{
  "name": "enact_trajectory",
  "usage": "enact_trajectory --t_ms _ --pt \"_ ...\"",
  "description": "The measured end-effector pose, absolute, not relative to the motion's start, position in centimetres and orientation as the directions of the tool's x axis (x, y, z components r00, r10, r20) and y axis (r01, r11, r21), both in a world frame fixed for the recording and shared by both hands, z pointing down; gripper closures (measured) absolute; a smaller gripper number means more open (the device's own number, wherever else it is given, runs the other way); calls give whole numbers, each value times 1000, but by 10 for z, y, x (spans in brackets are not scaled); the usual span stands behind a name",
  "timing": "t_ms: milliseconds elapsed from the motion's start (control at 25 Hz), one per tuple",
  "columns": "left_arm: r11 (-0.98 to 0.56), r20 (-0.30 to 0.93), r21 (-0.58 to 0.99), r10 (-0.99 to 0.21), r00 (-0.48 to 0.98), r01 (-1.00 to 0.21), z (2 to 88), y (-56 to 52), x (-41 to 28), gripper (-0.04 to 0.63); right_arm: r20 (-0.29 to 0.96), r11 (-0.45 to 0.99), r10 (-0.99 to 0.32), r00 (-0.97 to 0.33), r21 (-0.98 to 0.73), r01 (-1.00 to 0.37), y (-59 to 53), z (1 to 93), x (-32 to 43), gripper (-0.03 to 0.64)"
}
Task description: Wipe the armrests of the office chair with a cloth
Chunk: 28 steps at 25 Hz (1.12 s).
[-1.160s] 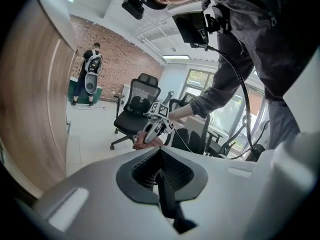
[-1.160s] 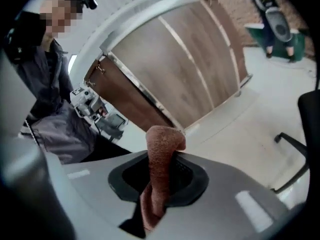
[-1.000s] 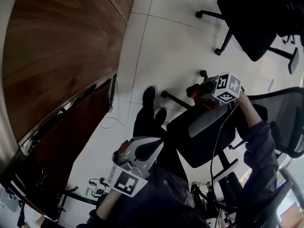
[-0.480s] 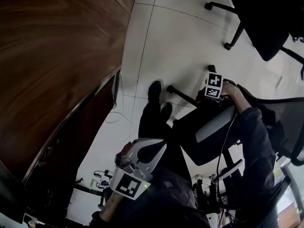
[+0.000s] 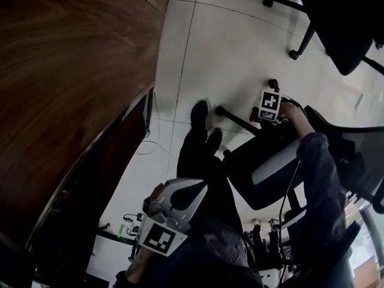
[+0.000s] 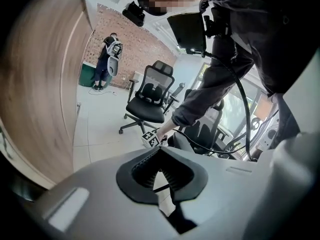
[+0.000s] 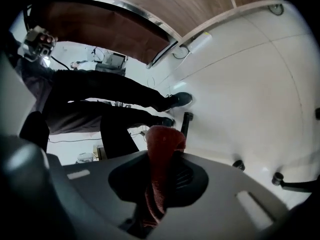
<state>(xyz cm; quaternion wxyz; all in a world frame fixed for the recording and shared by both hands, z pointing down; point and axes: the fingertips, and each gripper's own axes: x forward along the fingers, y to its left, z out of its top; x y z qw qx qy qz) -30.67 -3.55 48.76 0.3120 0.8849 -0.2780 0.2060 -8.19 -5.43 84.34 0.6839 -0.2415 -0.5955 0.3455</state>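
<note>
A dark red terry cloth (image 7: 161, 139) is clamped between the jaws of the right gripper (image 7: 166, 150). The jaws close on its folded length and a rounded lump of it pokes out past the tips. From the head view, this gripper's marker cube sits just past the front end of the long grey padded armrest (image 5: 276, 162) of a black office chair (image 5: 255, 176). Whether the cloth touches the armrest cannot be told. The right gripper view looks down past the cloth to the floor, not at the armrest.

The left gripper (image 6: 160, 151) is held low and close to the person's body, well apart from the chair. Its jaw tips meet and nothing is between them.

The person's dark-trousered legs and black shoes (image 5: 201, 110) stand on a glossy white tiled floor (image 5: 228, 47), just beside the chair's black wheeled base (image 7: 186, 121). A broad brown wood-grain wall panel (image 5: 72, 77) fills the left side. A second black office chair (image 5: 342, 23) stands well apart, toward the top right of the head view. The left gripper view shows a red brick wall (image 6: 142, 46) at the far end of the room, with another person (image 6: 107, 59) standing near it.
</note>
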Motion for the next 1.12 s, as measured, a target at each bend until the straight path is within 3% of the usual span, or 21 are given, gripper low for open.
enact_trajectory --t_ms 640,960,1120 --pt "-722 472 416 -348 810 -553 451 -34 -280 580 447 445 891 -76 -894 -49 -40 671 -105 565" --pt "-710 490 427 -338 804 -559 464 -35 -289 580 496 481 865 -79 -863 -155 -45 737 -99 563" --pt "-701 511 440 -318 799 -561 478 -33 -297 580 529 509 848 -21 -826 -242 -49 791 -82 563"
